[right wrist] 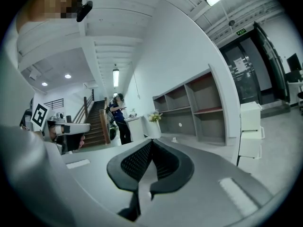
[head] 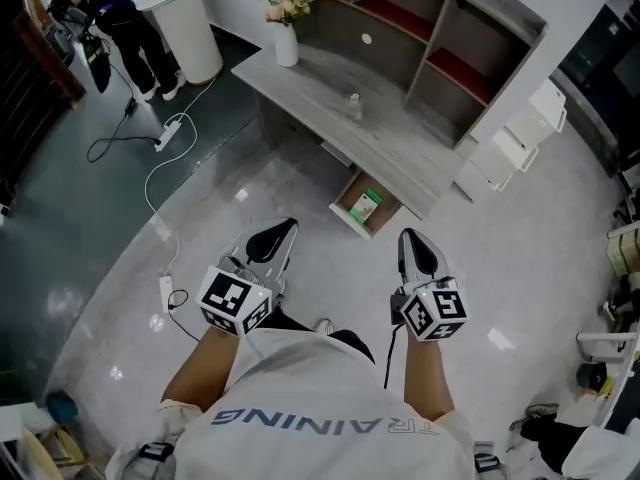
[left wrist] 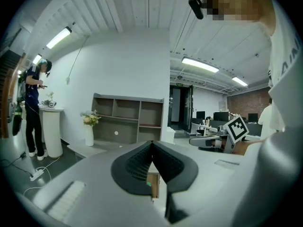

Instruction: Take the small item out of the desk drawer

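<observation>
Short of drawer (head: 366, 208): left claw (head: 289, 225), right claw (head: 408, 234) level, shut.

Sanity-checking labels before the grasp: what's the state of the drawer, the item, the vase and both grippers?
Desk drawer: pulled open.
Small green item: lying in the drawer, untouched.
Left gripper: shut, empty, short of the drawer.
Right gripper: shut, empty, short of the drawer.
Vase: upright on the desk.

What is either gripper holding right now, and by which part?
Nothing. The left gripper and right gripper are both shut and empty; the small green item lies in the open wooden desk drawer.
</observation>
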### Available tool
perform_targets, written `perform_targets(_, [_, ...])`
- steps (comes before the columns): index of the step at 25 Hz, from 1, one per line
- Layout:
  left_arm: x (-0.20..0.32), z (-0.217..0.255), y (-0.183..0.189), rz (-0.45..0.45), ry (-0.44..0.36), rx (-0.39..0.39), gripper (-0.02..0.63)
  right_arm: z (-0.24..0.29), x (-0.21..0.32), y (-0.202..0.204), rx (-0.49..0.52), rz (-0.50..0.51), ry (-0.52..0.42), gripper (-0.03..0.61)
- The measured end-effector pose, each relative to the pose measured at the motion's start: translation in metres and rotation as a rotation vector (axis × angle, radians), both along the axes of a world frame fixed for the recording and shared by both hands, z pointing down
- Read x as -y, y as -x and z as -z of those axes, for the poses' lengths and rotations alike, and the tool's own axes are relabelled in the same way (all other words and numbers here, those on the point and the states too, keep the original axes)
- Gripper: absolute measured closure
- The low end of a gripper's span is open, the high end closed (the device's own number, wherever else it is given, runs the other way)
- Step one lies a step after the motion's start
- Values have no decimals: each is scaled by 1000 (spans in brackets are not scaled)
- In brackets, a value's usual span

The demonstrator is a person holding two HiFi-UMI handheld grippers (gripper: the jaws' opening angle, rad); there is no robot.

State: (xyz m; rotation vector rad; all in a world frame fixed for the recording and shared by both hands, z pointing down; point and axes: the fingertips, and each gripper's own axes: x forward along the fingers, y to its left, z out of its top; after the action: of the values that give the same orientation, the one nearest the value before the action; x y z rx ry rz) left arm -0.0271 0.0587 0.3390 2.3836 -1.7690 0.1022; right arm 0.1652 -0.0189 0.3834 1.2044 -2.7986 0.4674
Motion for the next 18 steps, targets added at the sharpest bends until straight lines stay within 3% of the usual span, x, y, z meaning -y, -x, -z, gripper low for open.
perform_targets(6, [64,-6,-12,-154,-11,-23,612,-11,37,-26,-34,-163,20,561])
perform_targets(18, [164,-24,47,-430,36,-9,612,-23,88,49,-56,-373,66,561])
